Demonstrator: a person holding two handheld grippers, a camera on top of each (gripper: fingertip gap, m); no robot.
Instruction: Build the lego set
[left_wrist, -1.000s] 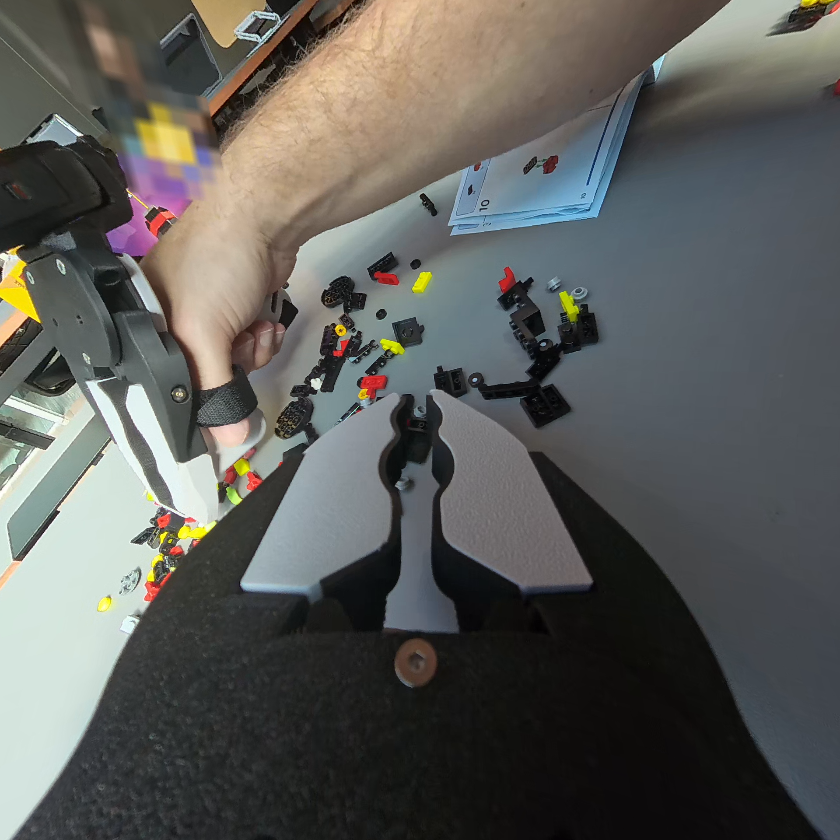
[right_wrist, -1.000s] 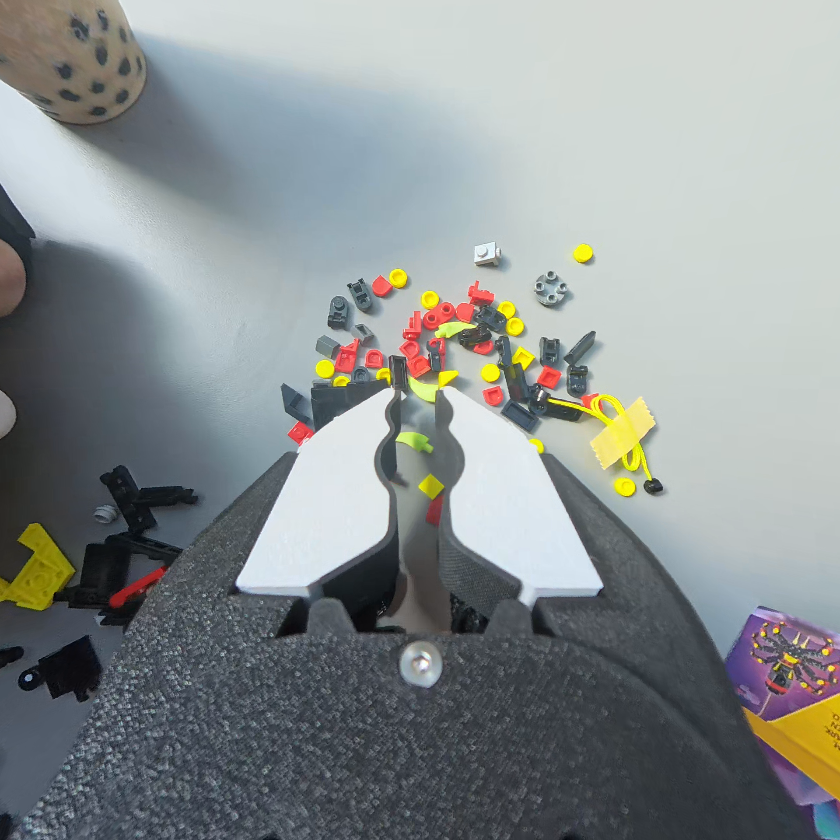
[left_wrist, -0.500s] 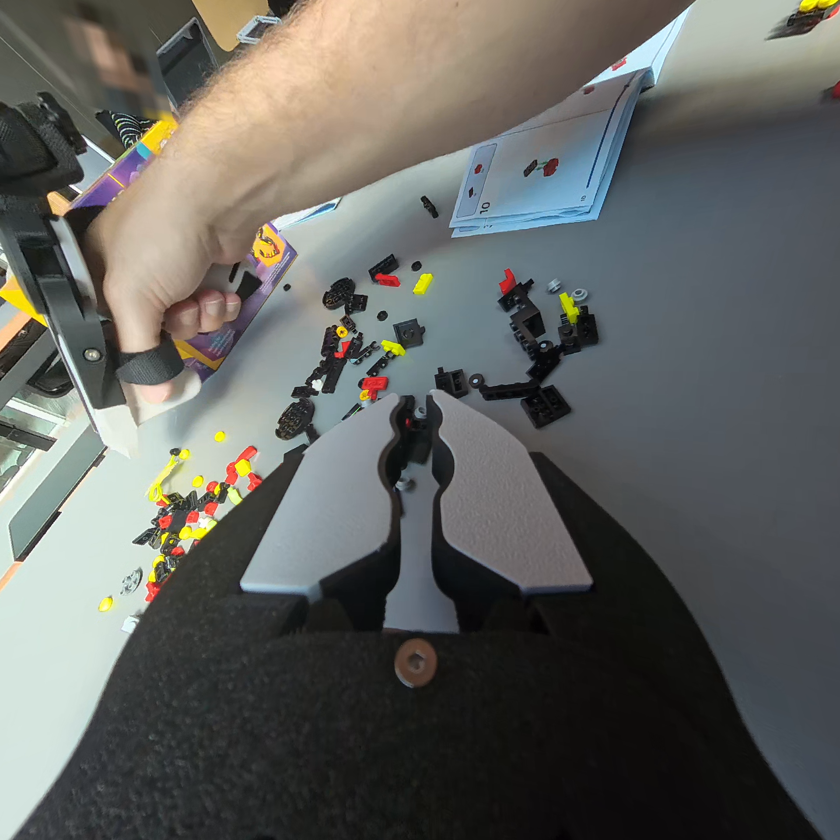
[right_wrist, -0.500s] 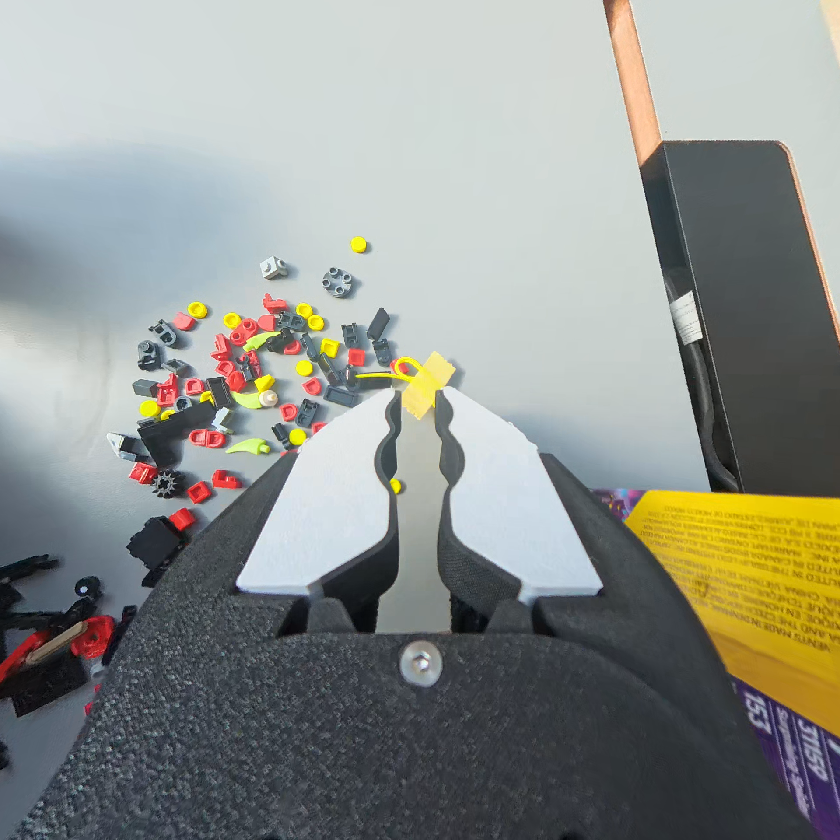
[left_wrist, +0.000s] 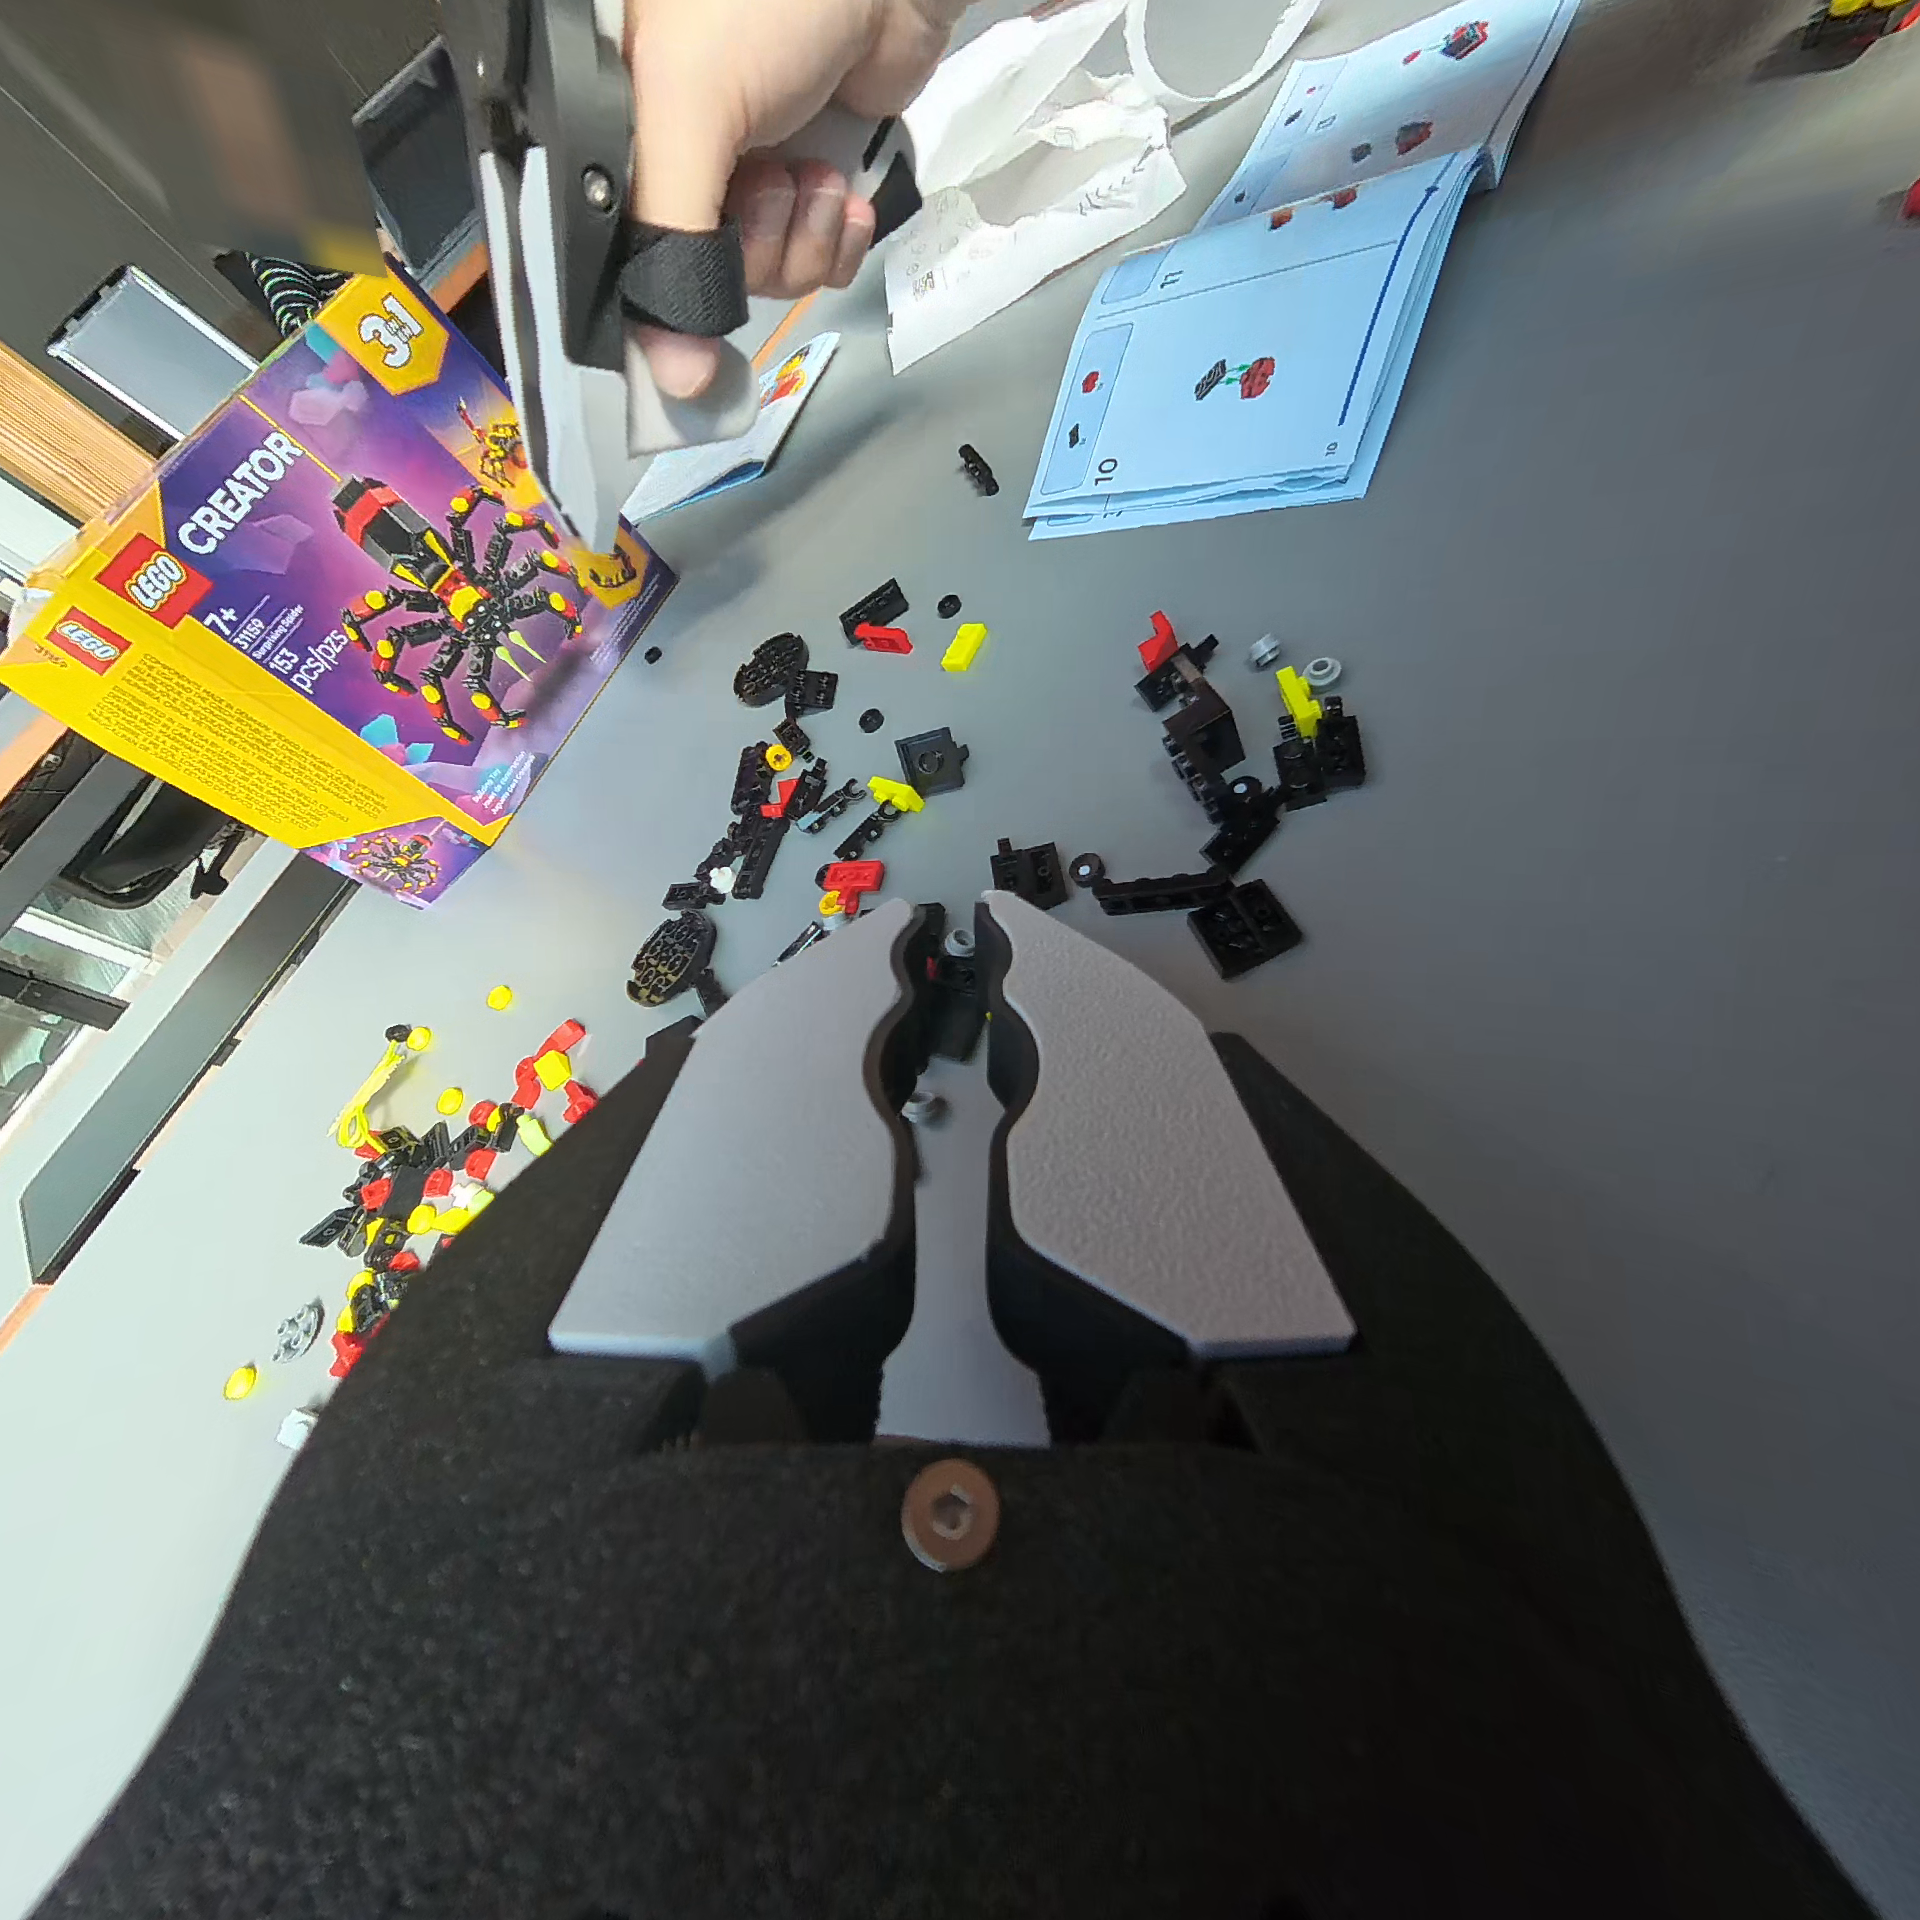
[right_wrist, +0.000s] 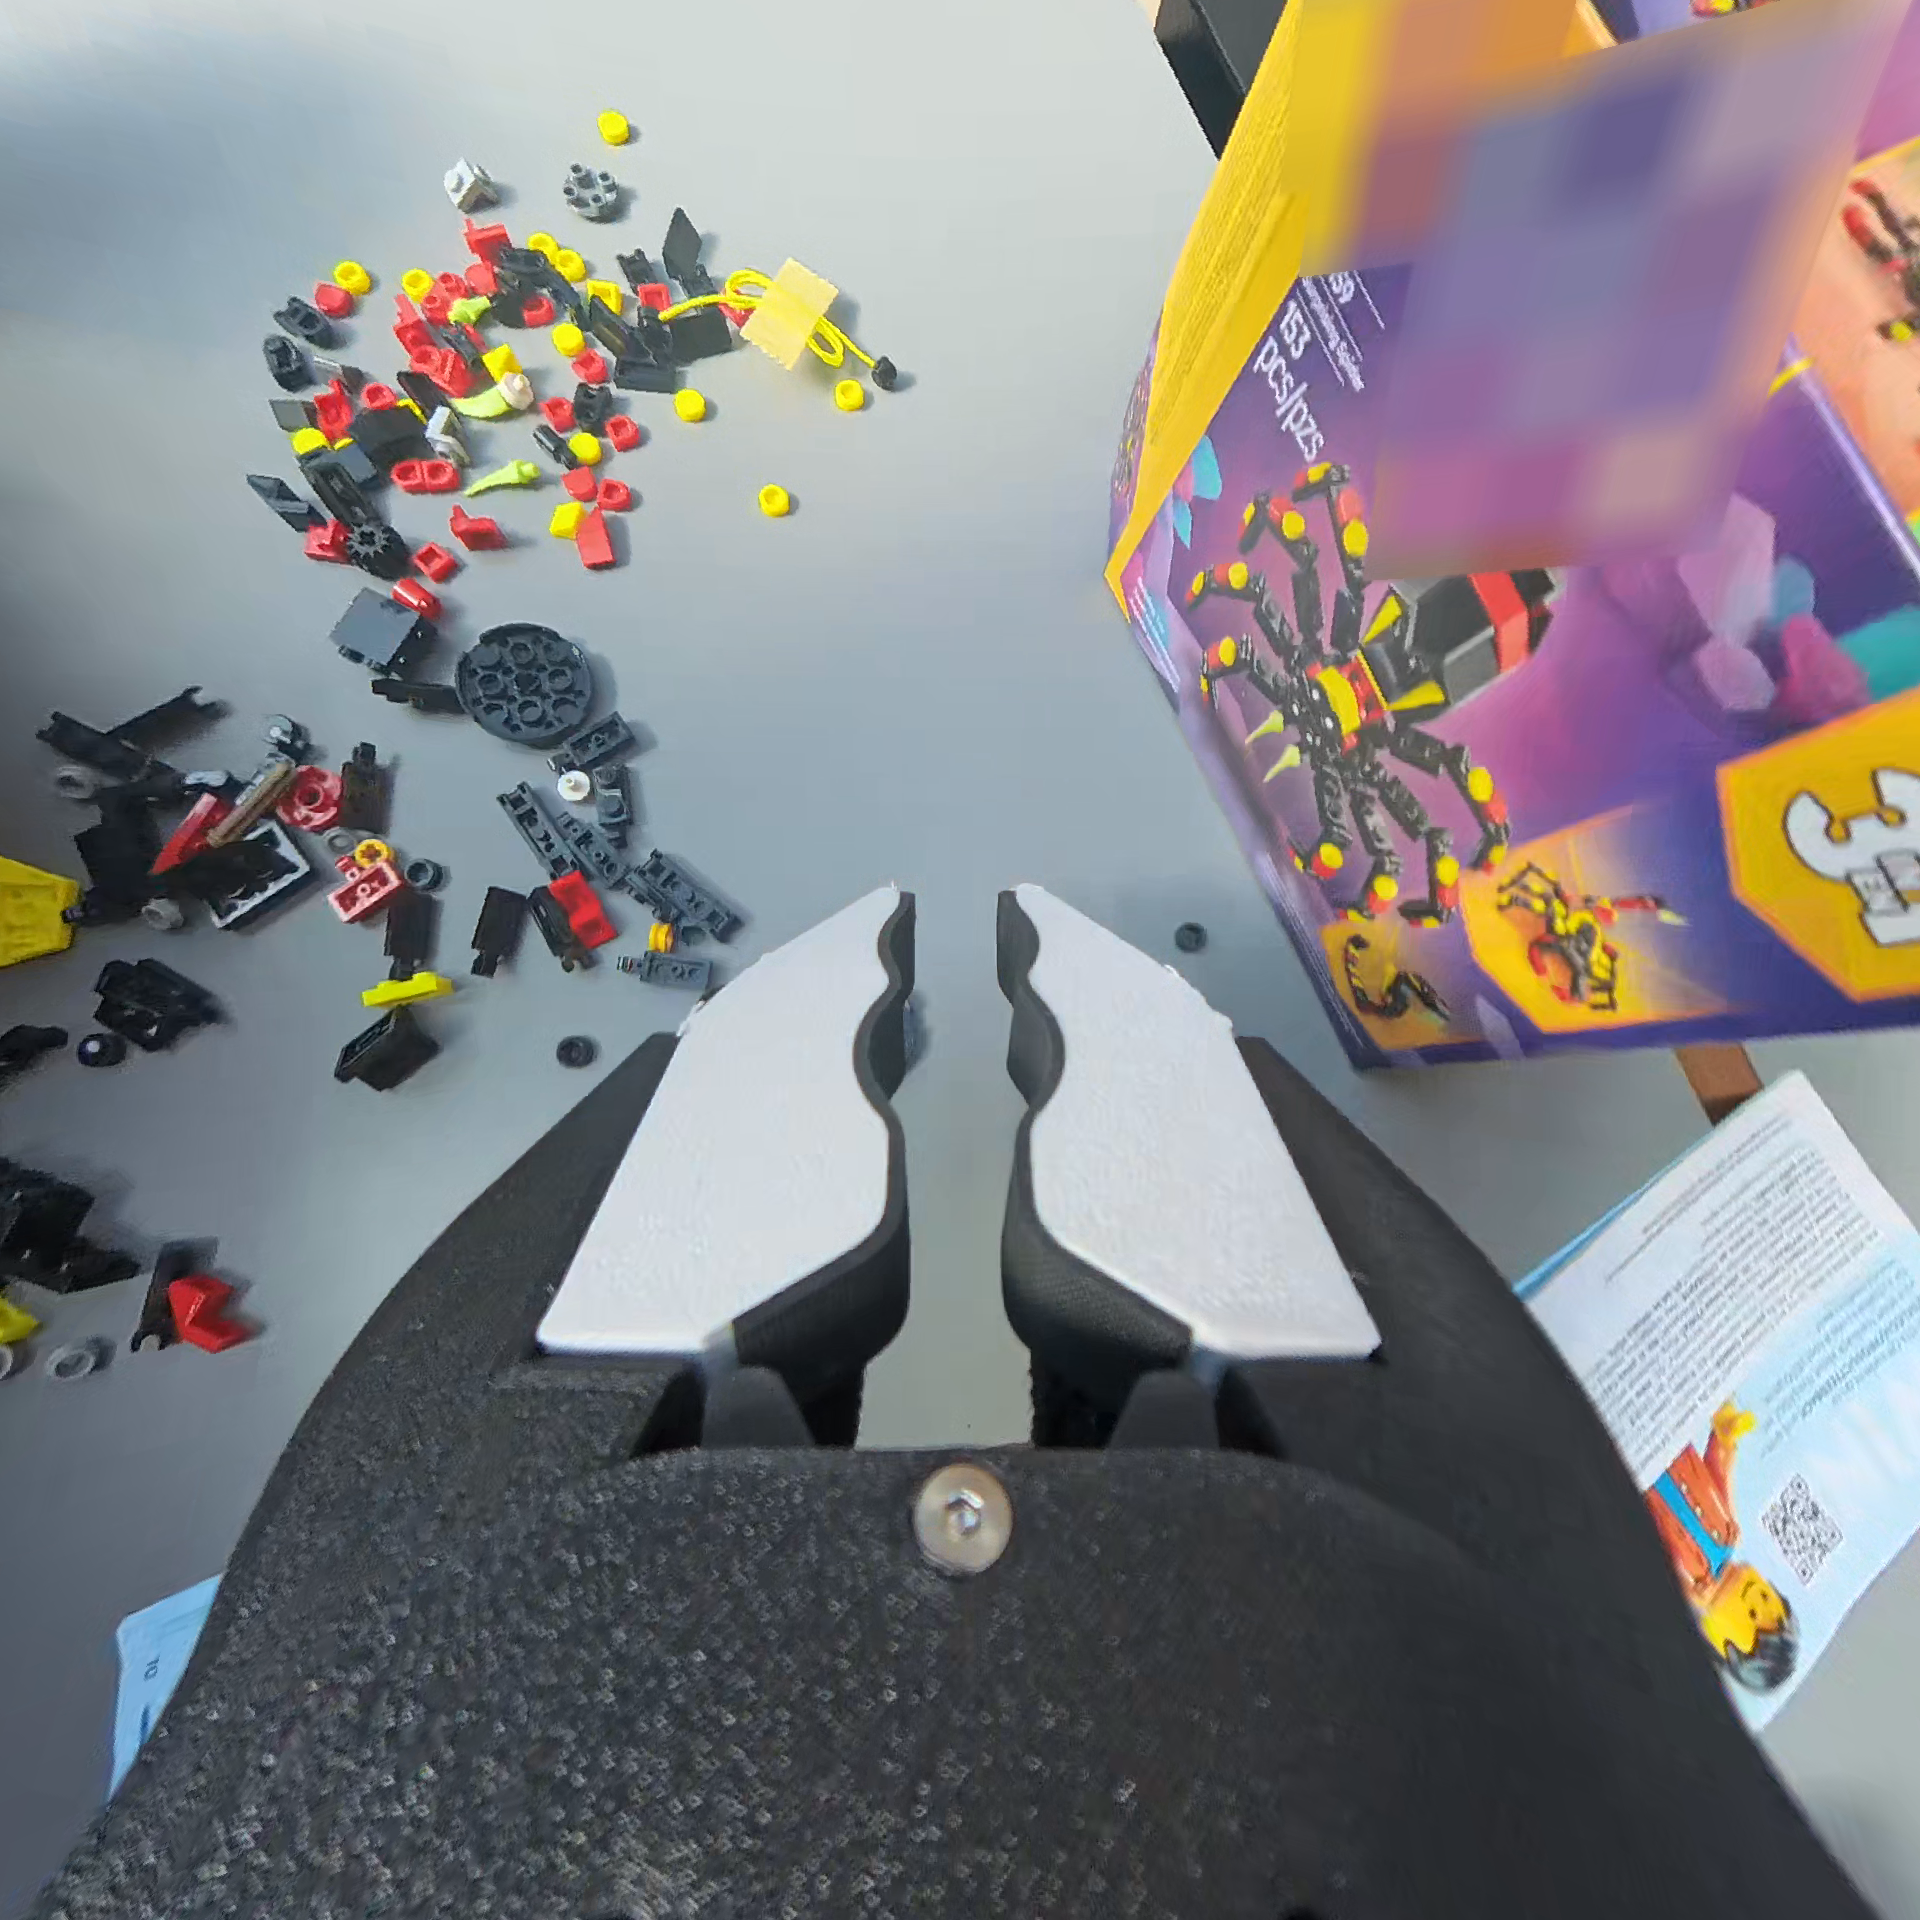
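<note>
My left gripper (left_wrist: 948, 916) rests low over the grey table (left_wrist: 1610, 1091), jaws nearly closed on a small black lego piece (left_wrist: 958, 1013) with a grey stud on top. Loose black, red and yellow pieces (left_wrist: 1236, 790) lie just ahead of it. My right gripper (right_wrist: 951, 923) hovers above bare table with a narrow gap between its fingers and nothing in it. It also shows in the left wrist view (left_wrist: 566, 488), held in a hand at the top. A pile of small red, yellow and black pieces (right_wrist: 499, 384) lies far left of it, and black plates (right_wrist: 592, 862) lie nearer.
The purple and yellow set box (right_wrist: 1507, 727) stands close to the right of my right gripper, also in the left wrist view (left_wrist: 343, 644). An open instruction booklet (left_wrist: 1278, 343) and crumpled white paper (left_wrist: 1029, 177) lie at the back. A leaflet (right_wrist: 1766, 1382) lies at the right. Spacing between my two grippers at the tips: around 20 cm.
My right gripper has lifted off the pile of small pieces and swung away toward the box, still empty. My left gripper has not moved and keeps the black piece.
</note>
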